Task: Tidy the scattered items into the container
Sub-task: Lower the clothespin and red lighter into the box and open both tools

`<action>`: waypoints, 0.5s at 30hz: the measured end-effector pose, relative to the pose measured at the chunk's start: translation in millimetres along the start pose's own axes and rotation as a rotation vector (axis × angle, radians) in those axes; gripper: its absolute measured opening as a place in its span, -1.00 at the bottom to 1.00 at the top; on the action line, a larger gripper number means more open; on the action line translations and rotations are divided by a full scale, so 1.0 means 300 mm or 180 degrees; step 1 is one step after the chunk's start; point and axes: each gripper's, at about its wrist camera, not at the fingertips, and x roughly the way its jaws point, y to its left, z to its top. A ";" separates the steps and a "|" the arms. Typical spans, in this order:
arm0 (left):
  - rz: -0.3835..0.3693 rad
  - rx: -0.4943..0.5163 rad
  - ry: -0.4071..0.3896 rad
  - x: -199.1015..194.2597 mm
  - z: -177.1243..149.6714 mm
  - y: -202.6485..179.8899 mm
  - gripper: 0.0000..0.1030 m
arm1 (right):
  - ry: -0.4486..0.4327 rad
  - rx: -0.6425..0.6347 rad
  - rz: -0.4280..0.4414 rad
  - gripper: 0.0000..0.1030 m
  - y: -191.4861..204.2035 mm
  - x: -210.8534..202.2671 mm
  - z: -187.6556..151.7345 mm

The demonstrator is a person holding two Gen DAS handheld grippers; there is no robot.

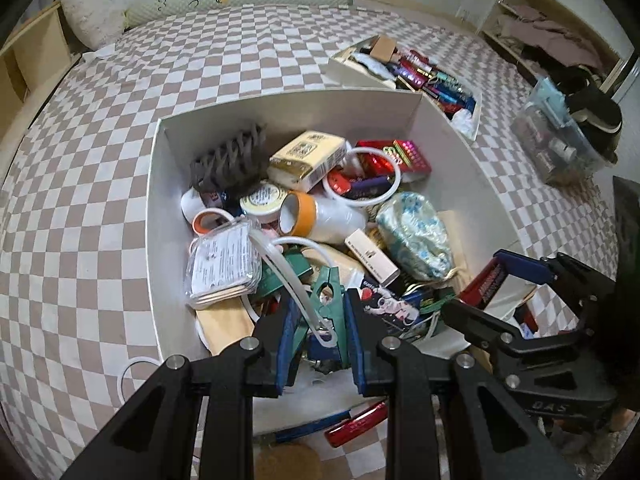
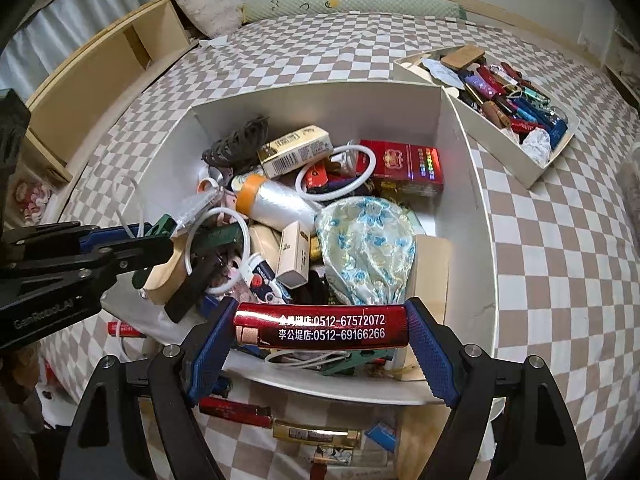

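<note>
Left wrist | checkered bedspread [image 1: 100, 184] | white box [image 1: 154, 216] | pillow [image 1: 92, 14]

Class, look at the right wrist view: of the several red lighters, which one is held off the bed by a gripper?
The red lighter printed with white phone numbers, clamped end to end in the right gripper over the white box. The other red lighters lie on the checked bedspread below.

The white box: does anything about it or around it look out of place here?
Several items lie on the checked bedspread outside the white box near its front wall: a red lighter, a gold pack. The right gripper holds a red lighter with phone numbers over the front edge; the left gripper clamps a green clip.
</note>
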 end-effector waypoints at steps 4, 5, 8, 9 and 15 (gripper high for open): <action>-0.0048 -0.0089 0.0088 0.027 0.002 0.000 -0.53 | -0.0016 0.0019 -0.0004 0.61 -0.006 -0.006 -0.008; -0.0062 -0.0094 0.0101 0.031 0.002 -0.004 -0.53 | -0.0021 0.0025 0.0003 0.61 -0.007 -0.009 -0.009; -0.0068 -0.0060 0.0106 0.034 0.006 -0.024 -0.53 | -0.0038 0.0007 -0.0010 0.62 -0.004 -0.021 -0.013; -0.0072 -0.0051 0.0104 0.034 0.007 -0.032 -0.53 | -0.0044 0.0004 -0.0009 0.62 -0.003 -0.023 -0.015; -0.0012 0.0043 0.0107 0.049 0.002 -0.067 0.25 | -0.0055 -0.0017 0.0038 0.62 0.011 -0.031 -0.027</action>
